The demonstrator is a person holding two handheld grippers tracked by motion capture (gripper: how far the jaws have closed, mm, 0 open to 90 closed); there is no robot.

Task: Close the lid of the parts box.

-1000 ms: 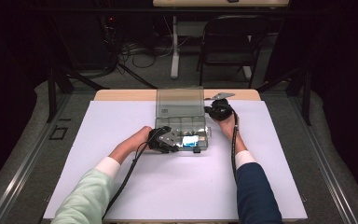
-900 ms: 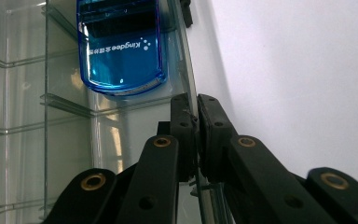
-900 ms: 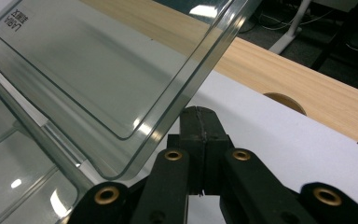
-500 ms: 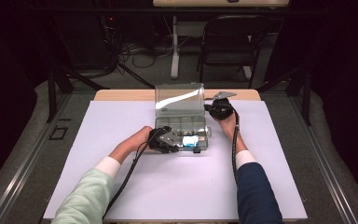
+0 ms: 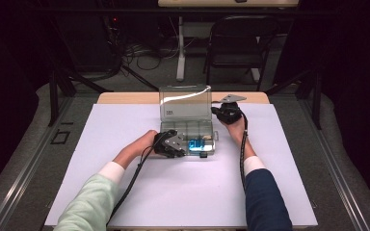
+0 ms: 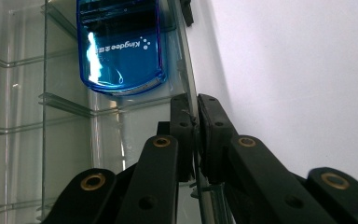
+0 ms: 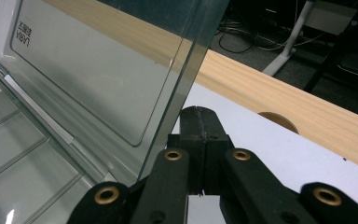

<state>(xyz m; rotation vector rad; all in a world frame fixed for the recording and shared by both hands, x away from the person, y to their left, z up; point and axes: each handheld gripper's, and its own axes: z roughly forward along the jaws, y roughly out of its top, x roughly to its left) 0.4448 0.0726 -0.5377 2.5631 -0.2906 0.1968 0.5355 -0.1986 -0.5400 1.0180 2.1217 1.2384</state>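
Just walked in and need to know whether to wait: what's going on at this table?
A person is working on a clear compartment box on the white table with two tools. The left hand-held gripper is clamped on the box's front wall, steadying it. The right hand-held gripper is shut beside the side edge of the lid, which stands open, about upright; whether it pinches that edge is hard to tell. A blue device lies in one front compartment.

Mint-green left sleeve [image 5: 89, 204], navy right sleeve [image 5: 265, 199], black brass-riveted jaws.
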